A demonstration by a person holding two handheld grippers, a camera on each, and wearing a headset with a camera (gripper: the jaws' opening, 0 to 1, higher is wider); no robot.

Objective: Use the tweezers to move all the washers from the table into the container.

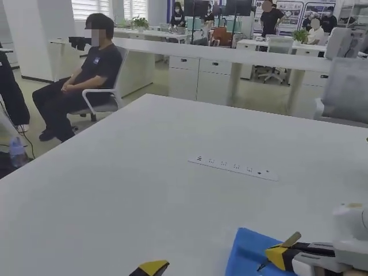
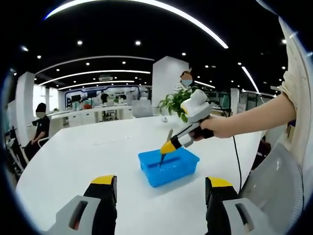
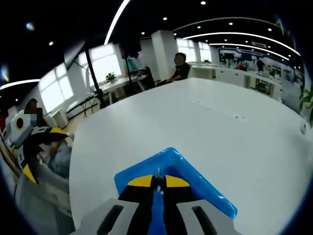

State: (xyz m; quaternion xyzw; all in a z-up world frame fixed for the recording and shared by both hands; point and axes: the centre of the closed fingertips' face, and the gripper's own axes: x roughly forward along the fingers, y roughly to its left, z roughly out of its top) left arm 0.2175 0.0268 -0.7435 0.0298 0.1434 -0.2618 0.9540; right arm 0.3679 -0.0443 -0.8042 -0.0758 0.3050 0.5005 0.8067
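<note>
A blue container (image 1: 244,256) sits at the near edge of the white table (image 1: 144,190). My right gripper (image 1: 271,253) hovers over it, shut on a pair of tweezers (image 1: 291,239). In the left gripper view the right gripper (image 2: 167,147) points the tweezers (image 2: 162,157) down into the blue container (image 2: 171,169). The right gripper view has its jaws (image 3: 157,182) closed on the thin tweezers tip (image 3: 158,171) above the container (image 3: 200,183). My left gripper (image 2: 161,188) stands open and holds nothing, back from the container; its yellow tip (image 1: 150,268) is at the bottom edge. Any washers are too small to make out.
A flush power strip (image 1: 234,167) lies in the tabletop's middle right. A person sits on a chair (image 1: 86,75) beyond the far left corner. A grey chair (image 1: 345,92) stands at the right. More desks and people are in the background.
</note>
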